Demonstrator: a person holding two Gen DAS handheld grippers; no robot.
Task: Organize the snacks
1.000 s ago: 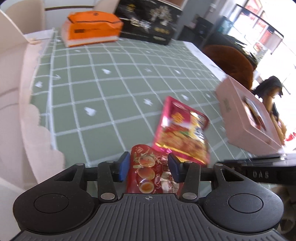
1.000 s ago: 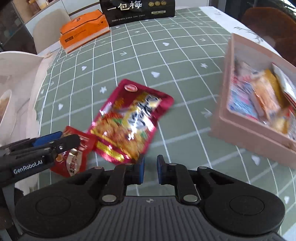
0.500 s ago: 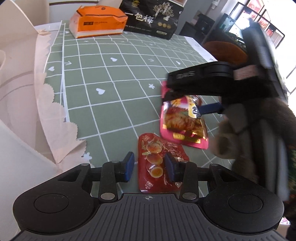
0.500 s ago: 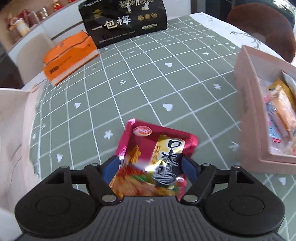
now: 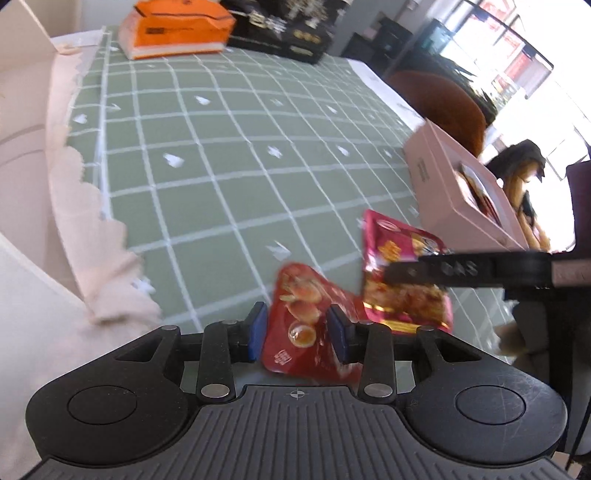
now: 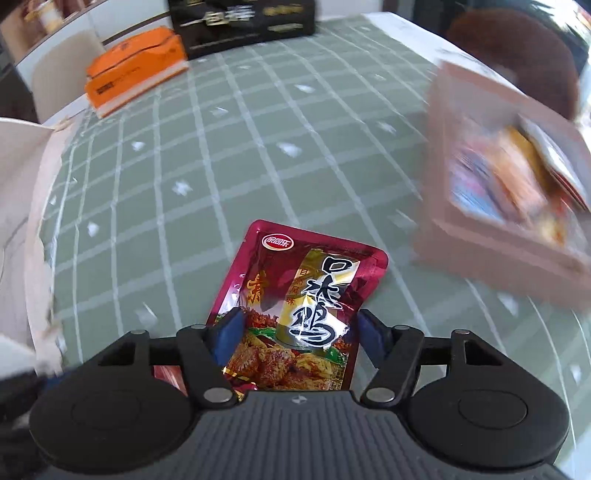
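A small red snack pouch point(image 5: 306, 328) with egg pictures sits between the blue pads of my left gripper point(image 5: 298, 332), which is shut on it and holds it tilted above the green checked tablecloth. A larger magenta snack packet point(image 6: 295, 306) with gold lettering sits between the pads of my right gripper point(image 6: 297, 341), which is shut on its edges. The same packet point(image 5: 402, 280) shows in the left wrist view, with the right gripper's black finger across it. A pink box point(image 6: 509, 206) with several snacks inside stands at the right.
An orange box point(image 5: 177, 26) and a black gift box point(image 6: 240, 22) stand at the table's far end. A pale pink scalloped paper bag point(image 5: 44, 155) lies along the left. A brown chair point(image 5: 443, 99) is beyond the pink box point(image 5: 461, 192).
Both grippers have lifted and swung right towards the pink box, each carrying its packet. The right gripper's jaws have narrowed onto the magenta packet.
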